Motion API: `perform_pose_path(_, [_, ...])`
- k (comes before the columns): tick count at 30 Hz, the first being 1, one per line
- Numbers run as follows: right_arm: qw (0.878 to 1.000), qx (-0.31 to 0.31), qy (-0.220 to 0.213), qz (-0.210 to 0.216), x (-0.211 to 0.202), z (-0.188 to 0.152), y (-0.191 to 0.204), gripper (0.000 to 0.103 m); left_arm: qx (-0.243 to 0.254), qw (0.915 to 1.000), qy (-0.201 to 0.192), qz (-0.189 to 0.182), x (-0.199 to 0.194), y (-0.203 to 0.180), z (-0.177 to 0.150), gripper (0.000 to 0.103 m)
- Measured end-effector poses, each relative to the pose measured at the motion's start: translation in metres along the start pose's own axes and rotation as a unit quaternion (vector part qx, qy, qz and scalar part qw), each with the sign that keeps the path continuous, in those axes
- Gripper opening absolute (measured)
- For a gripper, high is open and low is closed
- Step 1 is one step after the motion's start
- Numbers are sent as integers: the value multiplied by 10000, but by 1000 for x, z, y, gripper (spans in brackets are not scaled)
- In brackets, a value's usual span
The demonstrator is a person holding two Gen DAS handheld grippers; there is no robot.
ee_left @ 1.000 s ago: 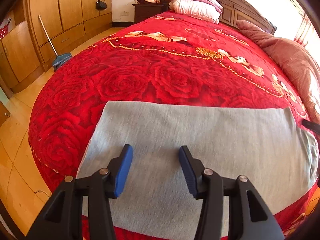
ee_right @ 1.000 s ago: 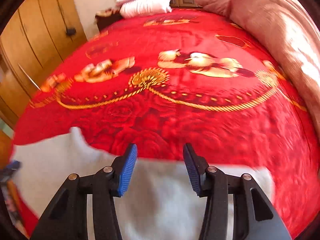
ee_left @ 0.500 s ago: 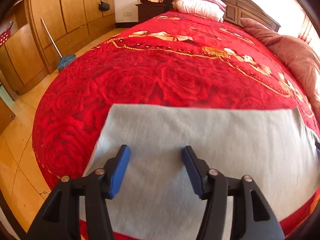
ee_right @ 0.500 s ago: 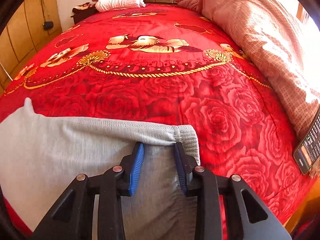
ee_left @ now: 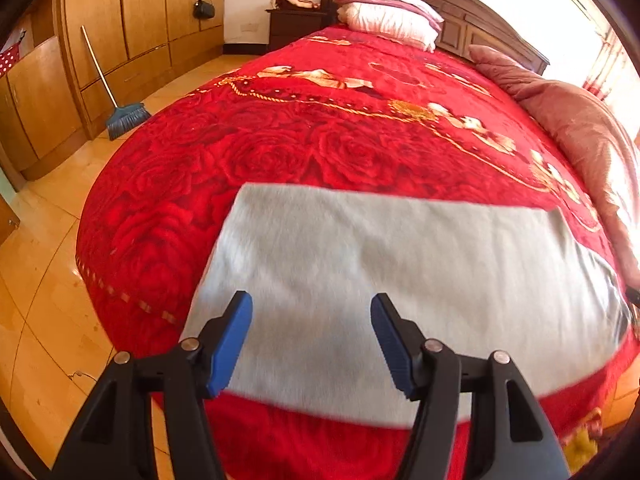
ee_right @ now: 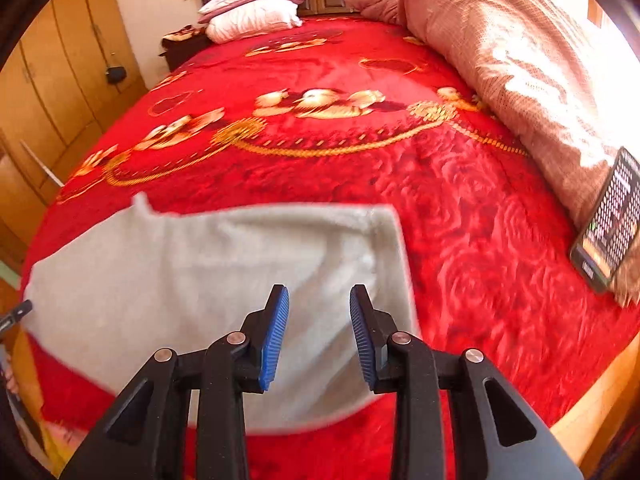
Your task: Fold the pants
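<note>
The grey pants are spread mid-frame on the red bedspread; the left gripper is held wide, the right gripper narrower, nothing gripped.

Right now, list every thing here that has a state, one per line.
Pants: folded, flat on the bed, held by neither gripper.
Left gripper: open, nothing between the pads.
Right gripper: open, narrower gap, empty.
Phone: screen lit, leaning on the pink quilt.
Wardrobe: doors shut.
</note>
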State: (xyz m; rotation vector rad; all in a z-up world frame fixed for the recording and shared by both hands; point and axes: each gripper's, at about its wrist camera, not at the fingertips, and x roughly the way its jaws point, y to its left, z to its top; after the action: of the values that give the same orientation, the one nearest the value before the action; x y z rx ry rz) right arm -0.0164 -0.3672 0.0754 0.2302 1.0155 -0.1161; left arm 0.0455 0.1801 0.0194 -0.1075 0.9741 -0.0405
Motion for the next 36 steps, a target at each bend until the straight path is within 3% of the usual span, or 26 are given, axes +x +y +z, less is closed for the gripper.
perform_pose_path(4, [9998,-134,164,24,-1,-27,13,33,42,10000,77,-37,-1,1,-16,65])
perform_pose_path(8, [9980,-136,591,-196,28,-52,7,33,14,9992,331,219,17,10,-30,67])
perform_pose_path(11, [9988,143,472,45,27,-58,-5,34,-126,9986,417,292,19,22,-37,67])
perform_pose_path(16, [9985,80,500,-206,12,-59,4,34,-324,9976,303,537,0,44,-49,67])
perform_pose_path(24, [9967,-555,432,416,-9,-57,86,34,-760,9969,-67,191,-21,69,-57,66])
perform_pose_path(29, [9893,-1122,583,727,5,-55,148,34,-874,9957,-286,-110,-16,71,-43,67])
perform_pose_path(36, [9814,-1482,859,864,33,-65,191,34,-1007,9942,-268,-266,2,78,-34,66])
